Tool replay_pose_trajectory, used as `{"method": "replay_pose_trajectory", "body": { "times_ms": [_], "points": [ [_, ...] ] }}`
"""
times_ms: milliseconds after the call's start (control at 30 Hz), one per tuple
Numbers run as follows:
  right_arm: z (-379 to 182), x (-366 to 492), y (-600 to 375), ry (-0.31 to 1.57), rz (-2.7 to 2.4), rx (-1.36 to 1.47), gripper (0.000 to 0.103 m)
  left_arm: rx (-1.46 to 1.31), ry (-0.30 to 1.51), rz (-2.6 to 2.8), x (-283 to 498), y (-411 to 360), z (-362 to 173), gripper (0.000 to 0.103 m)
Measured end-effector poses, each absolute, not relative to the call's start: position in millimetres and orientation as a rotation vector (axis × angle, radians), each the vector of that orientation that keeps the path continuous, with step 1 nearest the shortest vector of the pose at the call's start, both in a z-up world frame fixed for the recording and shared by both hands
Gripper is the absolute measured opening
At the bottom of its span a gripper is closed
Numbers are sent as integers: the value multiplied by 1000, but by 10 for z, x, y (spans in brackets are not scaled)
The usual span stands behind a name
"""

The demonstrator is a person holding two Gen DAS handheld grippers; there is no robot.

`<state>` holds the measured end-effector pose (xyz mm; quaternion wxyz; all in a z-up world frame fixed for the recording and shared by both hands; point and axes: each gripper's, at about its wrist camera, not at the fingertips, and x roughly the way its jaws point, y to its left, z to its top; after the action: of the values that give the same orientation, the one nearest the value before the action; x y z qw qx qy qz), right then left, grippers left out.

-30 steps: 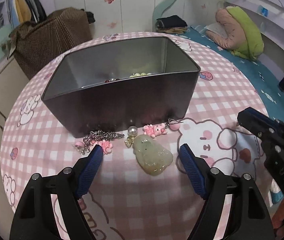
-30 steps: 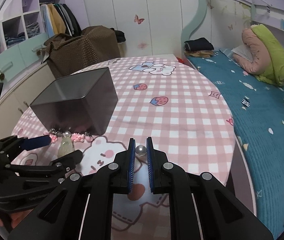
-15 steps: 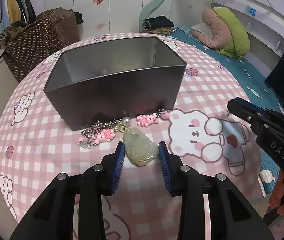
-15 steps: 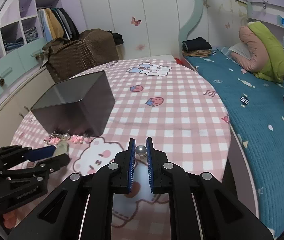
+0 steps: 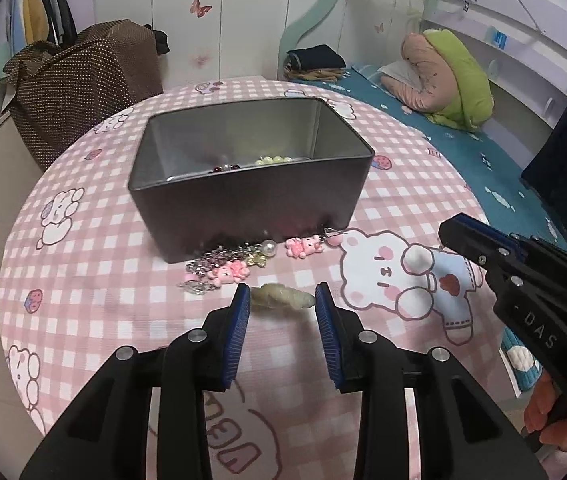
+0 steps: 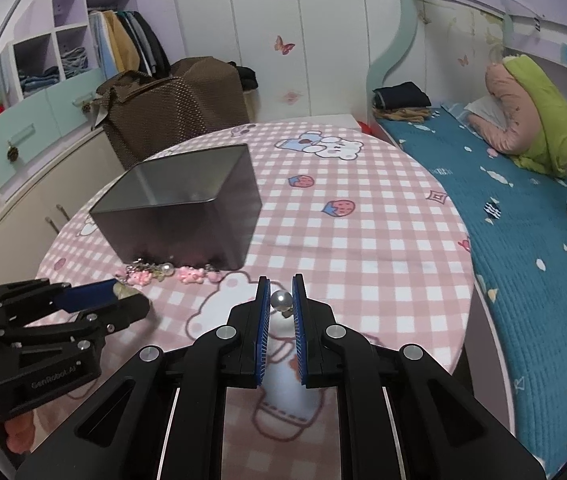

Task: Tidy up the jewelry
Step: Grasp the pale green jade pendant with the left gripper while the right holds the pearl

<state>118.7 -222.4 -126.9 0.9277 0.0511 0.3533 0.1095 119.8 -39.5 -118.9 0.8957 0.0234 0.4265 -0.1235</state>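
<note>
We judge the job partly done: a few beads already lie inside the grey tin [image 5: 243, 184] at the table's middle, while the pink bear charms and chain [image 5: 243, 260] still lie on the cloth against its near wall. Our left gripper [image 5: 282, 304] is closing on the pale green pendant [image 5: 283, 298], its pads pressing both ends, and our right gripper [image 6: 281, 300] is clamped together on a pearl [image 6: 280, 300] above the table's near edge.

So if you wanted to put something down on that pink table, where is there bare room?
Bare checked cloth lies right of the metal tin, toward the bed, and behind the tin. It is crowded along the tin's near wall, where pink bear charms, a pearl and chain lie.
</note>
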Motion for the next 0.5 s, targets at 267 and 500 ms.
{"method": "replay_pose_trajectory", "body": {
  "times_ms": [267,500],
  "points": [
    [-1174,1151,-2056,718,238,80,12,42,850,-248,1154,-254,-1057,11],
    [-1141,1139,-1926,718,259,67,12,40,907,-261,1174,-183,-1186,63]
  ]
}}
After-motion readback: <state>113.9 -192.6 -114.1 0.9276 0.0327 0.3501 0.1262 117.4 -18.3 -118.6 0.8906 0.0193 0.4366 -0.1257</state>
